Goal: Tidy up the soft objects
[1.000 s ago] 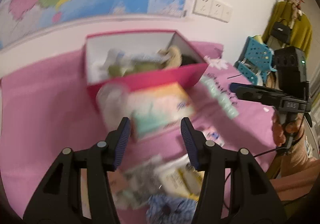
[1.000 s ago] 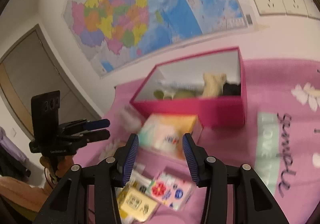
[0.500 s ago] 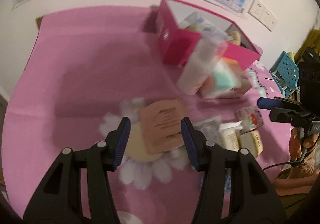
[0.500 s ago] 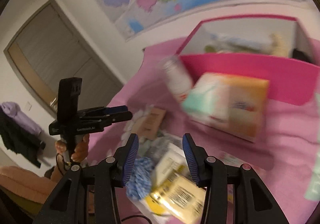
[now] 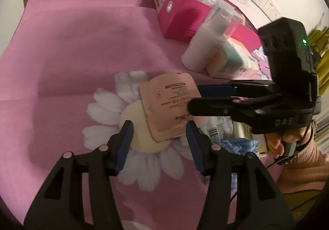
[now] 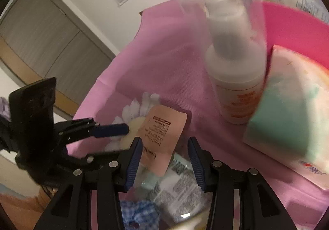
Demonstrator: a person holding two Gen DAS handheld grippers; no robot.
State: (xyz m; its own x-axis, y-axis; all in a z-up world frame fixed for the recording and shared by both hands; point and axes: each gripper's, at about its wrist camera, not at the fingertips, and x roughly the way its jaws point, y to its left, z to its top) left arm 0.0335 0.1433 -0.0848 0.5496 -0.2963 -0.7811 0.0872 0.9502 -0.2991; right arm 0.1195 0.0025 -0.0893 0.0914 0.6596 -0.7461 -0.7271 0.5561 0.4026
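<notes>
Both pairs of jaws stand wide and hold nothing. Just ahead of the left gripper (image 5: 159,132) a flat peach hand-cream sachet (image 5: 169,104) lies on the pink cloth (image 5: 82,45), over the yellow centre of a printed daisy (image 5: 135,137); its near corner reaches between the blue pads, and its long axis runs diagonally away to the left. The right gripper (image 6: 164,148) comes at the same sachet (image 6: 162,139) from the other side, its fingertips over the far right edge in the left view, so both hands are about equally near; whether either touches it cannot be told. The sachet looks thin, limp and smooth, likely to slide rather than lift unless pinched at an edge. Beside it are crinkly clear packets with barcodes (image 6: 181,184) and a blue checked fabric piece (image 6: 139,211). Farther off stand a white pump bottle (image 6: 236,78), blurred, against a soft pastel tissue pack (image 6: 287,115), and behind them the rigid magenta box (image 5: 181,18).
</notes>
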